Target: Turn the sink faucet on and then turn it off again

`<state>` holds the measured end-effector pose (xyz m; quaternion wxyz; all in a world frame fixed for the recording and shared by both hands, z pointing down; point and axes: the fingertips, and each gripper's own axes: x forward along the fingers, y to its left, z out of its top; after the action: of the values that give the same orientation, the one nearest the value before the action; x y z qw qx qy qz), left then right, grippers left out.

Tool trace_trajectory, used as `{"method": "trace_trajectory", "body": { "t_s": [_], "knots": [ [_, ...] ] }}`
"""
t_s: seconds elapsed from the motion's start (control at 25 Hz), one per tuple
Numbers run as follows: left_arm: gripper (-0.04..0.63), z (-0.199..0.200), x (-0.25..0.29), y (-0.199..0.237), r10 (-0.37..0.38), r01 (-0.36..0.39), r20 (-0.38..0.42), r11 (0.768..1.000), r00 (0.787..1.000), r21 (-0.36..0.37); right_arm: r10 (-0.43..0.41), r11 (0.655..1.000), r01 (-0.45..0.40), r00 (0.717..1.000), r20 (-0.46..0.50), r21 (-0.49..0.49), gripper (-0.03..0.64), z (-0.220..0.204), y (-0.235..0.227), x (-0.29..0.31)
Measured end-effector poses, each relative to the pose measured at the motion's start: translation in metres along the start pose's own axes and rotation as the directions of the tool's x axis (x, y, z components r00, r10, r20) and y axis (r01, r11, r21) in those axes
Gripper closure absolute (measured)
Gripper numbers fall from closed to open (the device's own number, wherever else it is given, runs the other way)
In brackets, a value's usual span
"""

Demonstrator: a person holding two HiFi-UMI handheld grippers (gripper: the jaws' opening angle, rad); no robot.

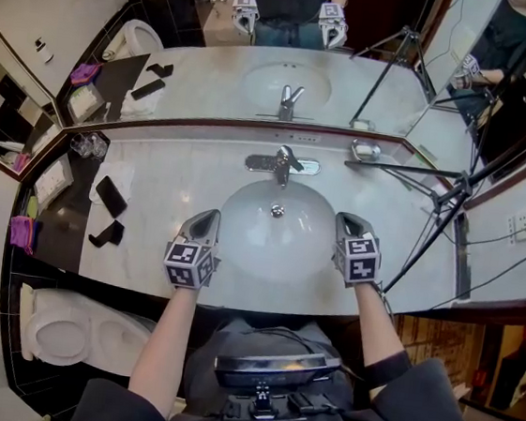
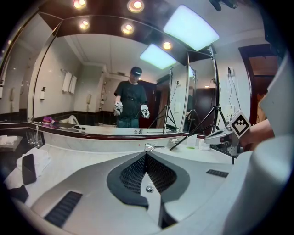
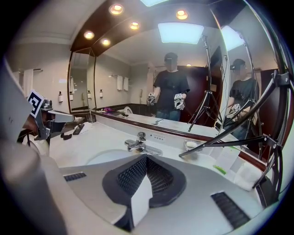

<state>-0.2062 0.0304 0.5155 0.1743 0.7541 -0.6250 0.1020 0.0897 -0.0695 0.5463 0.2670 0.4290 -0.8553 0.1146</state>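
- Two grippers of mine show in the head view, one at each side of the near rim of the basin (image 1: 244, 214). The left gripper (image 1: 207, 219) and the right gripper (image 1: 346, 224) both have their jaws pressed together with nothing in them. The faucet (image 1: 282, 165) stands behind the basin on the counter (image 1: 174, 162), well apart from both grippers. I can make out no stream from its spout.
- Left gripper view: the pads of my left gripper (image 2: 146, 157) meet at the tip and hold nothing. The faucet (image 2: 149, 147) peeks just above them, almost dead ahead, and the right gripper (image 2: 216, 136) is off to the side.
- Right gripper view: my right gripper (image 3: 146, 159) is likewise closed on nothing. The faucet (image 3: 138, 144) sits ahead and slightly to the left, with its lever knob plainly on top.
- As I judge it, the step in hand is the reach to the lever, and one gripper is enough for that. I would bring the closed tip against the lever and nudge it gently while watching the spout. Then I would push it fully back so no drip is left. The idle gripper should stay clear of the basin.
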Motion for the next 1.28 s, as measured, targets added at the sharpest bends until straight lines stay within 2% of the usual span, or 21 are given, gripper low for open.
{"method": "trace_trajectory", "body": {
  "t_s": [0.48, 0.84, 0.96, 1.04, 1.08, 1.2, 1.28],
  "knots": [
    [0.601, -0.004, -0.003, 0.004, 0.014, -0.014, -0.004, 1.0, 1.0, -0.025, 0.024, 1.0, -0.024, 0.999, -0.031, -0.007, 0.598, -0.008, 0.007, 0.005],
    [0.598, -0.009, 0.0, 0.005, 0.025, -0.025, -0.002, 1.0, 1.0, -0.014, 0.036, 0.999, -0.036, 0.998, -0.05, -0.003, 0.598, -0.013, 0.01, 0.011],
    [0.524, -0.01, 0.005, 0.003, 0.016, -0.016, -0.008, 1.0, 1.0, -0.005, 0.038, 0.999, -0.038, 0.998, -0.053, -0.006, 0.598, -0.014, 0.01, 0.013],
    [0.448, -0.01, 0.012, 0.0, 0.01, -0.009, -0.02, 1.0, 1.0, 0.017, 0.039, 0.999, -0.04, 0.998, -0.057, -0.01, 0.598, -0.016, 0.008, 0.018],
    [0.431, -0.011, 0.016, -0.002, 0.006, -0.005, -0.029, 0.999, 1.0, 0.036, 0.041, 0.999, -0.042, 0.997, -0.059, -0.01, 0.598, -0.017, 0.008, 0.02],
    [0.397, -0.012, 0.033, -0.012, -0.007, 0.015, -0.066, 0.992, 0.998, 0.127, 0.05, 0.999, -0.05, 0.997, -0.06, -0.002, 0.598, -0.014, 0.008, 0.025],
    [0.36, -0.011, 0.047, -0.022, -0.027, 0.045, -0.092, 0.977, 0.995, 0.209, 0.056, 0.998, -0.056, 0.996, -0.064, 0.0, 0.598, -0.014, 0.008, 0.03]
  ]
}}
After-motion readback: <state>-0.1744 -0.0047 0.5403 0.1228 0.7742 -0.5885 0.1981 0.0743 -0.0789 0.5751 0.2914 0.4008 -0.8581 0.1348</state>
